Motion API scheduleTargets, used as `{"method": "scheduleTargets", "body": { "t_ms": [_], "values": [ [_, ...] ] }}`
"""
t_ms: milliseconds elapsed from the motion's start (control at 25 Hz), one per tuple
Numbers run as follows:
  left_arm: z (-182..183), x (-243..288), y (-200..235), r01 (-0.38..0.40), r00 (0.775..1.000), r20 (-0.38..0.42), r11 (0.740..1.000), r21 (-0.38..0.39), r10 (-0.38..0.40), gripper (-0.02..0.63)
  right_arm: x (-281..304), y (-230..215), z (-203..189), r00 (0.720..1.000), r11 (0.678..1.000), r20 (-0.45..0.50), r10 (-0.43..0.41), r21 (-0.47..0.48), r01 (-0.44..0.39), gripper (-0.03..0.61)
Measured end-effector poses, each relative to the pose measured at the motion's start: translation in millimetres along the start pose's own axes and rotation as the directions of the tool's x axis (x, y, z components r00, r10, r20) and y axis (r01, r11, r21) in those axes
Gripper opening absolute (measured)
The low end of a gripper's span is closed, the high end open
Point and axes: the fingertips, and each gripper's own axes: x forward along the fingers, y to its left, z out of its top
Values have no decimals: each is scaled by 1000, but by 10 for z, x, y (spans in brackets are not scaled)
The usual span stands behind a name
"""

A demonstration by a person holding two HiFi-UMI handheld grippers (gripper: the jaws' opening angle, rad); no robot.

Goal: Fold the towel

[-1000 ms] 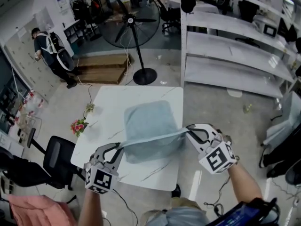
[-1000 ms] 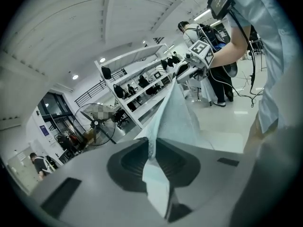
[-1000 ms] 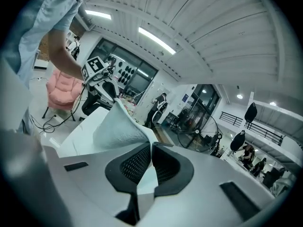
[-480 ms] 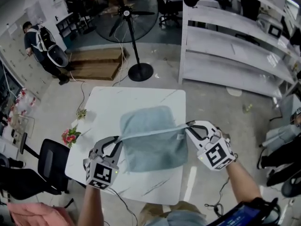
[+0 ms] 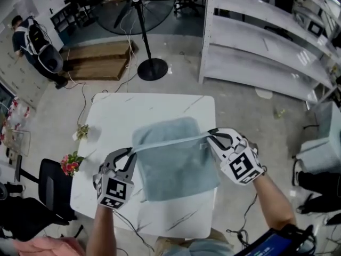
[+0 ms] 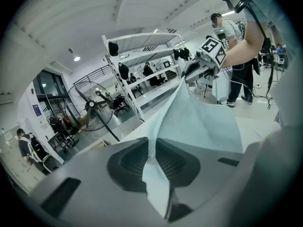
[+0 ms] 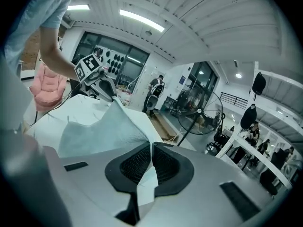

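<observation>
Two outstretched forearms [image 5: 274,196], left gripper [image 5: 130,151] and right gripper [image 5: 210,135] fingers tight on towel [image 5: 176,164] edge.

Legible text: none in any view.
Left cube [image 5: 113,190], on the left gripper [image 5: 129,152]: black-and-white square marker pattern, no letters or digits.
Right cube [image 5: 241,167], on the right gripper [image 5: 211,134]: the same kind of pattern, nothing to read.
Blue wall sign [image 6: 37,110]: print too small to make out.
</observation>
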Motion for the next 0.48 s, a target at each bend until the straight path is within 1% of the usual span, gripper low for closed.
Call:
{"method": "scheduleTargets", "body": {
  "t_ms": [480],
  "values": [
    [-503,729,282,59,994,-88,996,-59,-64,54,814,-93,-454,996,996,-77,44,79,-38,26]
  ]
}}
